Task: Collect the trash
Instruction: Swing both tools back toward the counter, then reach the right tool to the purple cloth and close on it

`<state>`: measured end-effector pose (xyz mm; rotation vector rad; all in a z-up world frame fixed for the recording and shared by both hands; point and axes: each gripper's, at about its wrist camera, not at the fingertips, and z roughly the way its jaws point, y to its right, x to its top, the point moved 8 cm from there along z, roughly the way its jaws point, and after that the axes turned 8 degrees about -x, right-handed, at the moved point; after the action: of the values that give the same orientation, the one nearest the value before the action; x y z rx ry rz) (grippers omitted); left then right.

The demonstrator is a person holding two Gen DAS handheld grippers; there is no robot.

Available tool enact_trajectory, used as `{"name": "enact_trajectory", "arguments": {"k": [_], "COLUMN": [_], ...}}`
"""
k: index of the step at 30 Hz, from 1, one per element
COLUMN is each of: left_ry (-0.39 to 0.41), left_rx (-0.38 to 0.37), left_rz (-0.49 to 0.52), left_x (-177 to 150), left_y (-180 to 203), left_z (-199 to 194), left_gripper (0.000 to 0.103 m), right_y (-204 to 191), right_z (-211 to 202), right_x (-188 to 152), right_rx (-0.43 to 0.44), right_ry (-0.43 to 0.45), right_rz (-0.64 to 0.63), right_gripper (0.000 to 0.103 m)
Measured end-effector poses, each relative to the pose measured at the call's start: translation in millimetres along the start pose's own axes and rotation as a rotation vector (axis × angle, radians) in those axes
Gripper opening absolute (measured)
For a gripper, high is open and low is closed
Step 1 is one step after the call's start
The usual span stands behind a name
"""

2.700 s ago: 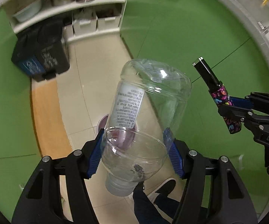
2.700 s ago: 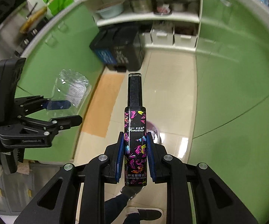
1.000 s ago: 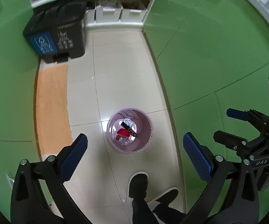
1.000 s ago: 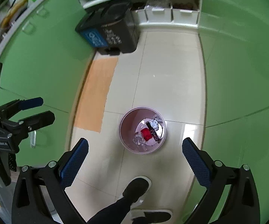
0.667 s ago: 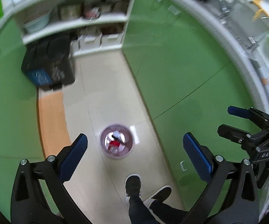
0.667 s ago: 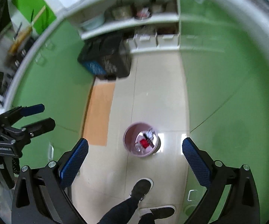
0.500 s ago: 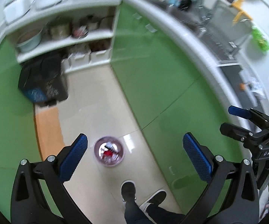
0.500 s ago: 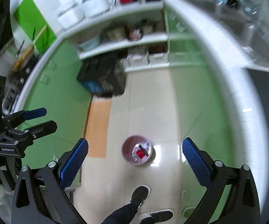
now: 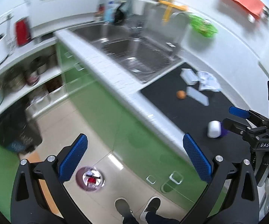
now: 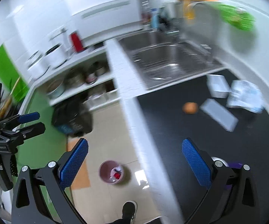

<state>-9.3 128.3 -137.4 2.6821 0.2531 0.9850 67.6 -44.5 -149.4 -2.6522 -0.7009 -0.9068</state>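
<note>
On black counter (image 10: 171,130), far-right corner: 1 orange ball (image 10: 190,107); 2 white flat boxes (image 10: 218,87); 1 crumpled wrapper (image 10: 244,95); near right edge: 1 white-purple bottle (image 9: 215,129); on floor: 1 pink bin (image 10: 111,171) w/ trash, count inside blurred; 1 dark bin (image 10: 72,119) by shelves; 2 shoes (image 9: 150,206); 1 sink (image 9: 134,56); 2 grippers, both empty w/ jaws wide apart: left gripper (image 9: 134,158), right gripper (image 10: 134,160).
</note>
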Motion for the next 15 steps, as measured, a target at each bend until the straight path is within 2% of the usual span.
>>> {"name": "enact_trajectory", "arguments": {"k": [9,15], "left_ry": [-0.061,-0.116], "left_rx": [-0.112,-0.141], "left_rz": [0.128,0.168], "left_x": [17.8,17.5], "left_y": [92.9,135.1], "left_z": [57.2,97.9], "left_gripper": [0.1,0.1], "right_y": [118.6,169.8], "right_z": [-19.3,-9.1], "right_x": [-27.3,-53.5], "right_rx": [-0.158,-0.208], "right_ry": [-0.022,-0.088], "right_rz": [0.112,0.134], "right_gripper": [0.097,0.097]}}
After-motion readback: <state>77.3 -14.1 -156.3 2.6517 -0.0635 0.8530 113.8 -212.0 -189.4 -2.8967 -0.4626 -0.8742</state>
